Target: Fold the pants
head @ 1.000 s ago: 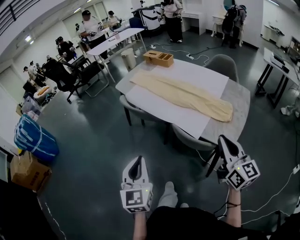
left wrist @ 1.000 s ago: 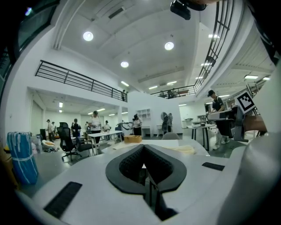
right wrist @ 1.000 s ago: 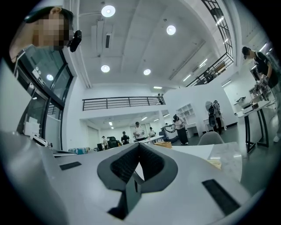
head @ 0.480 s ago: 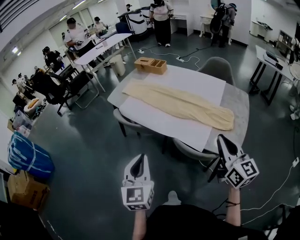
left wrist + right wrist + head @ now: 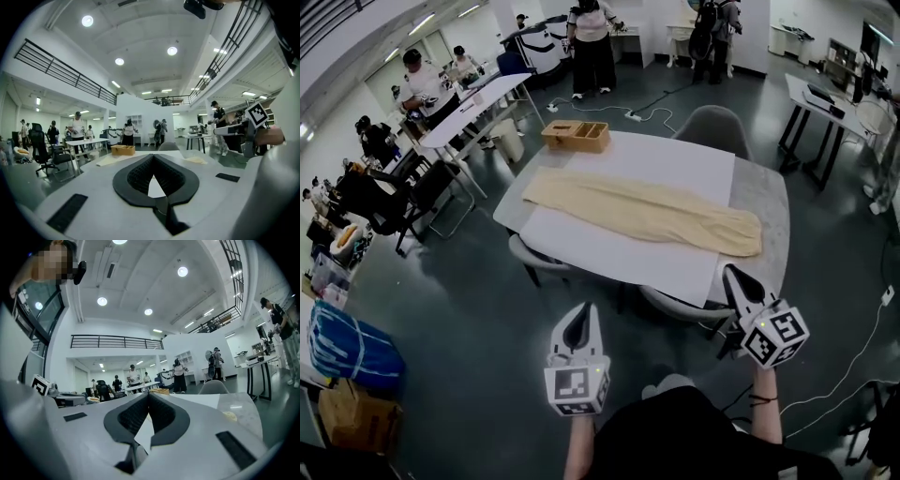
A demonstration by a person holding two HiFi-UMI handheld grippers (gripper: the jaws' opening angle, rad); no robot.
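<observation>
Cream pants [image 5: 642,211] lie flat and stretched out lengthwise on a white sheet [image 5: 619,258] that covers most of the table [image 5: 769,197]. Both grippers hang in front of the table's near edge, short of the pants and touching nothing. My left gripper [image 5: 581,314] is over the floor at lower centre, with its jaws shut and empty. My right gripper [image 5: 733,277] is close to the table's near right corner, jaws together, nothing in them. In the left gripper view [image 5: 153,157] and the right gripper view [image 5: 149,393] the tips meet, with the table beyond.
A wooden box [image 5: 575,135] stands at the table's far left corner. Grey chairs are tucked in at the near side [image 5: 546,258] [image 5: 675,305], and another at the far side [image 5: 711,127]. People stand behind and to the left. Cables [image 5: 853,361] run across the floor on the right.
Both grippers and the camera have come closer to the table. The pants have not moved. Both grippers' jaws stay together.
</observation>
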